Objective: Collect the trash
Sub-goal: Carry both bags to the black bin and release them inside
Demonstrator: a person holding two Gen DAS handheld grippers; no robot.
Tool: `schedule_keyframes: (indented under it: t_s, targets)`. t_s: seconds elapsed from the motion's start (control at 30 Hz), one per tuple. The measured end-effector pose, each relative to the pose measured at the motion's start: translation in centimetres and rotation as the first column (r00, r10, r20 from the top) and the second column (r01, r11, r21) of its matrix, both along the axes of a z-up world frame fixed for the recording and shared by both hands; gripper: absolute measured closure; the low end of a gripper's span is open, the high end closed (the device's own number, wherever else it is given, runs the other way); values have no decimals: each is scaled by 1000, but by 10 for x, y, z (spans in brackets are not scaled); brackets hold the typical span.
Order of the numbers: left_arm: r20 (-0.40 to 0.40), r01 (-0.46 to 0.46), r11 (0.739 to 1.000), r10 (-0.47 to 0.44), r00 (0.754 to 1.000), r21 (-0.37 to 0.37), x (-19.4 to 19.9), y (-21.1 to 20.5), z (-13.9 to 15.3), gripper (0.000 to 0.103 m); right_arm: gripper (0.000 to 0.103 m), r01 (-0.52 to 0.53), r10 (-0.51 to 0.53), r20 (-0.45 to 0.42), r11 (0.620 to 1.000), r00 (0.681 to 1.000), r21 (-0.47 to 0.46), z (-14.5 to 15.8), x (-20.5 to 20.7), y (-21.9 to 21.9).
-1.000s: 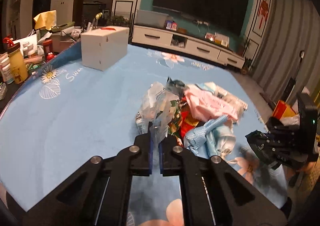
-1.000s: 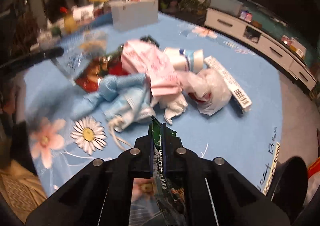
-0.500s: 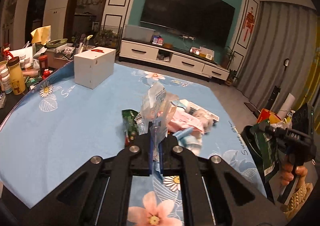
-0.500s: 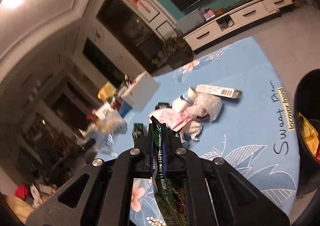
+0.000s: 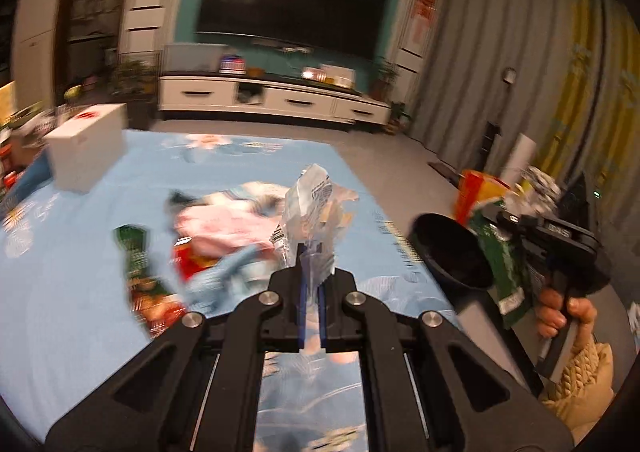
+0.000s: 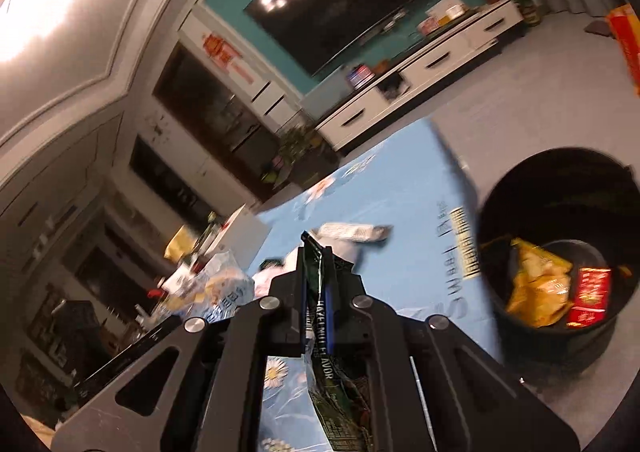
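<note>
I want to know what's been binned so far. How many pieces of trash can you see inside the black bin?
2: a crumpled yellow wrapper at the bottom left of the black bin, and a red packet just to its right. More may be hidden below them.

The trash pile [image 5: 224,236] on the blue table [image 5: 60,284] is smeared by blur at about 10 o'clock from the left gripper [image 5: 311,284], so most pieces cannot be named. The green wrapper [image 6: 324,336] runs off the bottom edge of the right wrist view. The black bin [image 6: 516,188], at 3 o'clock there, is partly cut off by the dark rim.
</note>
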State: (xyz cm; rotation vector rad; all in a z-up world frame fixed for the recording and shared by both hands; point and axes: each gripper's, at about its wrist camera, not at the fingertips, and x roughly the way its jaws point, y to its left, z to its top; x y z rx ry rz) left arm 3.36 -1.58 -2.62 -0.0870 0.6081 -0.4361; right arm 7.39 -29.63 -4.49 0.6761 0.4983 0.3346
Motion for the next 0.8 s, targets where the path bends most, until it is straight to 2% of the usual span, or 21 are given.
schedule_keyframes:
  t_s: [0.2,0.43,0.6,0.8]
  targets:
    - [10,157,987,-157,988,24,16,-69,4,98,95,136,-136,8,991,991,-7,-6,-14,-48]
    - [-43,311,950,-311,950,10,51,-151,-5,97,95,280,-280,-10,960,960,-14,-23,-10,-97]
    - [-122,375,927,-374,919,-15,79,-205,-24,97,95,342,-341,-57,940,938,-2,-45,8,-120]
    - [-196,427,904,-417,888,12,105,-271,-56,97,94,395,-396,-119,918,911,-35,-67,37,-146]
